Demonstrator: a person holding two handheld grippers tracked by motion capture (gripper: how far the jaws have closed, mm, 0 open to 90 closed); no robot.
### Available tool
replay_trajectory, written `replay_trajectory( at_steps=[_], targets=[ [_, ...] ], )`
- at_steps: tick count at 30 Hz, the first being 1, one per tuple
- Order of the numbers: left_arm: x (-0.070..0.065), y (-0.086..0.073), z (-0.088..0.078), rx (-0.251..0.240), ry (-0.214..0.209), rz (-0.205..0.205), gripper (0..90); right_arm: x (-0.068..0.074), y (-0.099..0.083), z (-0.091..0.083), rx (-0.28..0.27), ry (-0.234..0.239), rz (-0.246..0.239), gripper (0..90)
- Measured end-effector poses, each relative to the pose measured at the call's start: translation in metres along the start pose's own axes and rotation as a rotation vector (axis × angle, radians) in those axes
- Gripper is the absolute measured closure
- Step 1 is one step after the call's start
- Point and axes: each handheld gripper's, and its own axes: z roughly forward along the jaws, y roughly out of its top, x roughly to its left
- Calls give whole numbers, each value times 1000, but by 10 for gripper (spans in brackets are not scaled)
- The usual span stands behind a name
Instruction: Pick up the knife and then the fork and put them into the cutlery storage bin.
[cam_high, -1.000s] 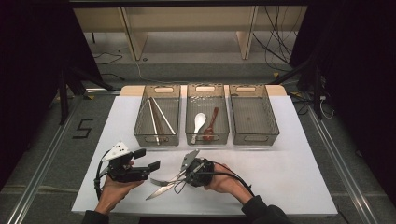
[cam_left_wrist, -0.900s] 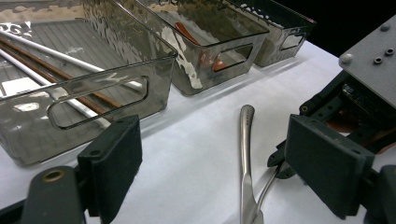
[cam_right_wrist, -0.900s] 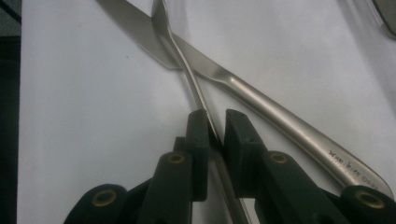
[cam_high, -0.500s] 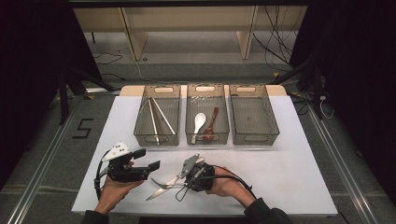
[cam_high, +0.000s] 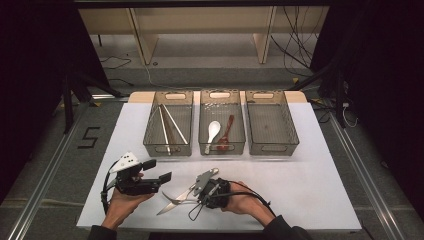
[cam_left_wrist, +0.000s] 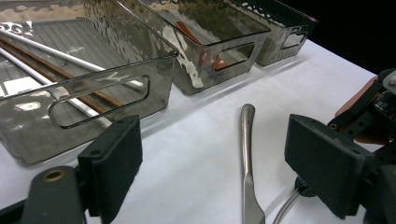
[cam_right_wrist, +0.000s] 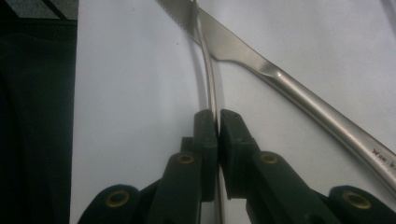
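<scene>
Near the table's front edge: right gripper (cam_right_wrist: 217, 123) just closed, jaws pinching a thin steel utensil handle (cam_right_wrist: 208, 74) crossing under a knife (cam_right_wrist: 280, 79) on the white table (cam_high: 310, 185). Left gripper (cam_left_wrist: 215, 168) beside it, jaws wide, holding nothing.

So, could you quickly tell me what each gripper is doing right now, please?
Left gripper: open, holding nothing.
Right gripper: fingers have just been closing, now shut on a thin metal utensil handle.

Black tool (cam_high: 160, 180) with grey plate; dark sleeves (cam_high: 280, 230).
</scene>
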Motion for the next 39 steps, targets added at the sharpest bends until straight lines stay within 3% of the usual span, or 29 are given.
replay_trajectory(
  at_steps=[16,30,34,39],
  targets=[
    [0,0,0,0,1,-2,187,-3,-1,-1,-9,29,24,849],
    [0,0,-1,-2,2,-1,188,5,2,0,-8,73,-27,862],
    [1,0,-1,-2,3,3,188,5,1,0,-3,74,-13,861],
    [1,0,-1,-6,9,-1,188,1,1,-1,-20,72,-10,797]
  ],
)
